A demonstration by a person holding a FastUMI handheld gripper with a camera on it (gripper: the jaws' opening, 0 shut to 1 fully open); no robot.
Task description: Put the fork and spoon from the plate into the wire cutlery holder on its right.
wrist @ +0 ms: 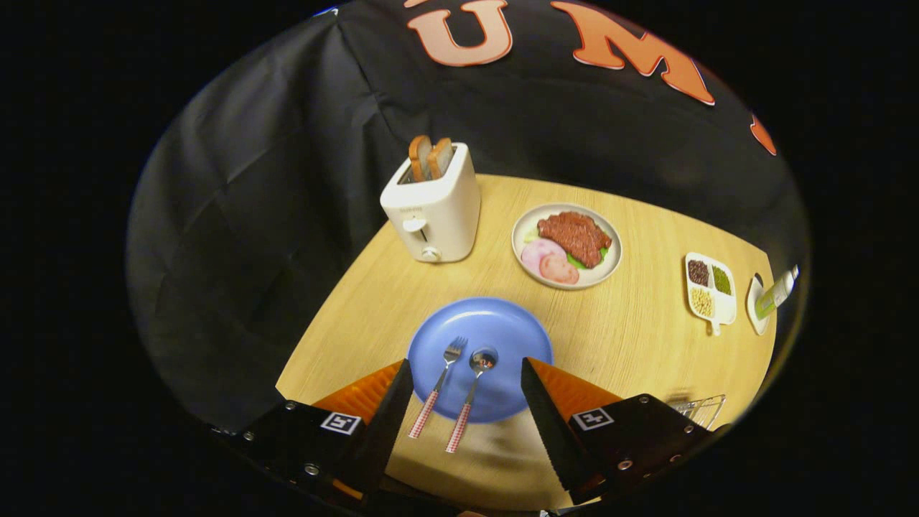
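Note:
A blue plate lies on the wooden table just ahead of my fingers. On it rest a fork and a spoon, side by side, both with red-and-white checked handles that stick out over the plate's near rim. My gripper hovers above them, open, with the fork and spoon lying in the wide gap between the two fingers, untouched. The wire cutlery holder peeks out to the right, partly hidden behind the right finger's body.
A white toaster with two bread slices stands beyond the plate to the left. A plate of meat and ham sits beyond it to the right. A divided dish of beans and a small dish with a tube are at the far right.

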